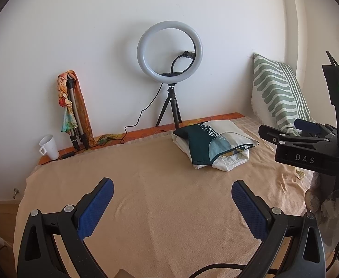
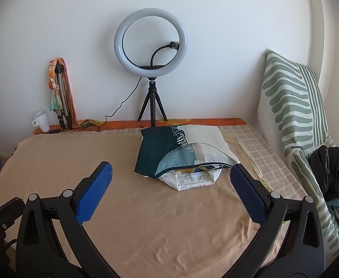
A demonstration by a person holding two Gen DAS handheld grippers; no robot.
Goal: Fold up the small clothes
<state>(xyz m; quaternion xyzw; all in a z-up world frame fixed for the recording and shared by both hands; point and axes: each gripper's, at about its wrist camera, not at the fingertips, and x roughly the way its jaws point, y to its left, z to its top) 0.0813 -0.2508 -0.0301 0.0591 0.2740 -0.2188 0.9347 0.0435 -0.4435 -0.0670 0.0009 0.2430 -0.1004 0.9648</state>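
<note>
My left claw [image 1: 172, 205] was spread wide, gripping nothing | my right claw [image 2: 170, 190] likewise spread, bare, above the peach blanket [image 2: 146, 220] | folded clothes [image 2: 183, 155] lay stacked on the blanket just in front of the ring light [image 2: 150, 44] | dark clothes pile [image 2: 334, 169] lay well right of that light, against the striped pillow [image 2: 292, 106].

Home bedroom, blanket-covered bed [image 2: 146, 231], striped pillow [image 2: 292, 106], ring light [image 2: 150, 44]

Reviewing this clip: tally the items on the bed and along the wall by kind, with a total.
Folded clothes, stacked: 2, a teal patterned piece on a white one
Tripods: 2, under the ring light and folded
Mugs: 1
Striped cushions: 1
Total: 6
</note>
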